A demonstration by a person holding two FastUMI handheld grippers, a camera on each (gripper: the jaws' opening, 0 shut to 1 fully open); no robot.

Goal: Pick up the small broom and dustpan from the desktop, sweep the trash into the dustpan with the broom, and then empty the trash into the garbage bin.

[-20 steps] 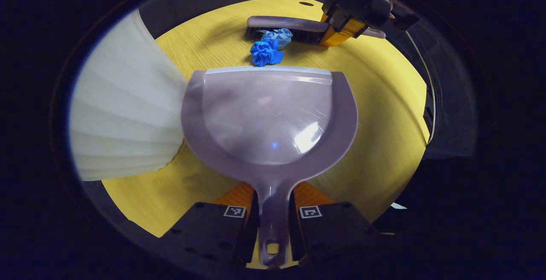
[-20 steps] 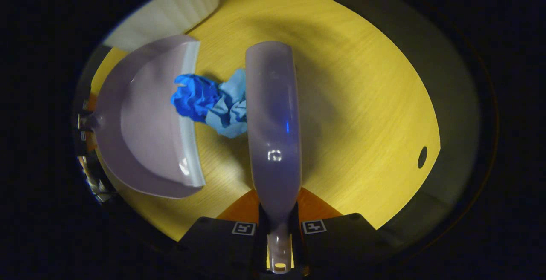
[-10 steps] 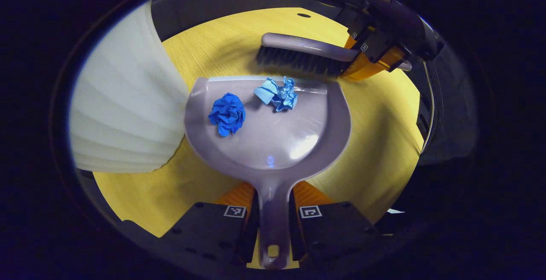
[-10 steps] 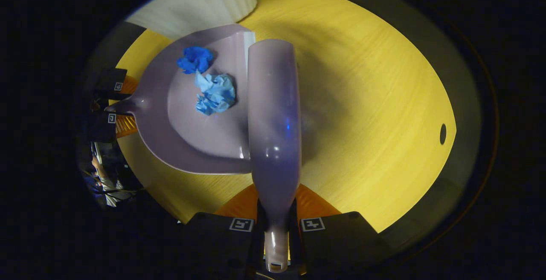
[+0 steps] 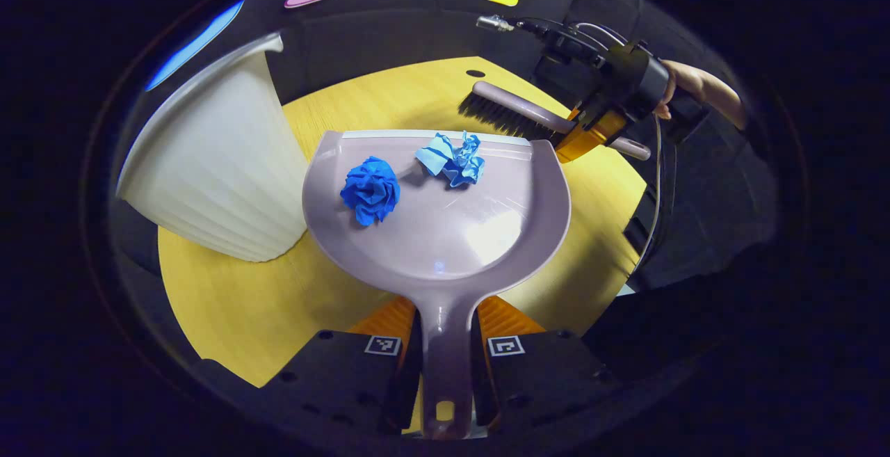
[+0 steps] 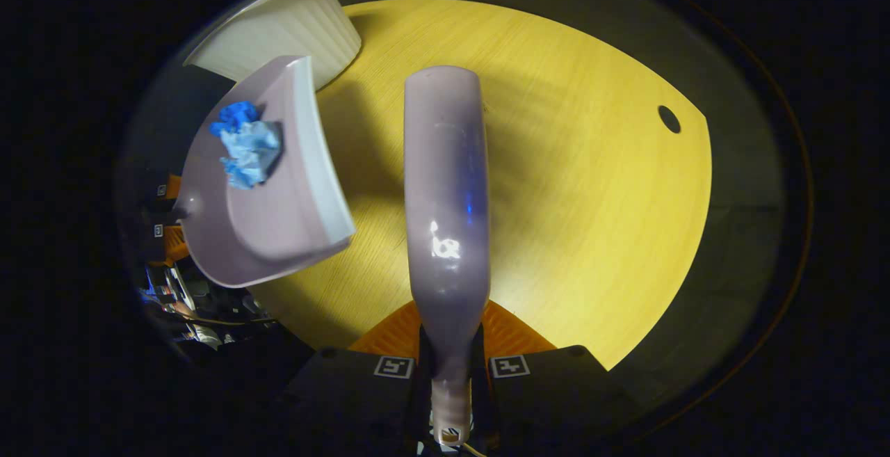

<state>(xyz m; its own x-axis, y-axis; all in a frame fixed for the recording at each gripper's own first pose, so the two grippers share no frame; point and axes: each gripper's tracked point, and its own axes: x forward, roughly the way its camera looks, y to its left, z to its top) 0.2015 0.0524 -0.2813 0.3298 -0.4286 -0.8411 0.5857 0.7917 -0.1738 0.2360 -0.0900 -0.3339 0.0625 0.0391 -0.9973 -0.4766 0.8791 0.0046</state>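
My left gripper [image 5: 445, 335] is shut on the handle of the mauve dustpan [image 5: 445, 234], which is lifted off the yellow desktop [image 5: 229, 311]. Two crumpled paper balls lie in the pan: a dark blue one [image 5: 370, 189] and a light blue one [image 5: 452, 158]. In the right gripper view the dustpan [image 6: 257, 227] hangs at the left, tilted, with the paper balls [image 6: 247, 147] in it. My right gripper [image 6: 450, 359] is shut on the mauve broom [image 6: 446, 193], held above the desktop. From the left gripper view the broom [image 5: 518, 116] sits behind the pan, in the right gripper [image 5: 601, 123].
The white ribbed garbage bin [image 5: 208, 165] stands left of the dustpan, close to its rim, and appears at top left as the bin [image 6: 278, 26] in the right gripper view. A hand [image 5: 695, 85] holds the right gripper. A small hole [image 6: 669, 118] marks the desktop.
The broom swept both paper balls into the dustpan a second ago. Since then the dustpan has risen off the desktop and the broom has drawn back away from it.
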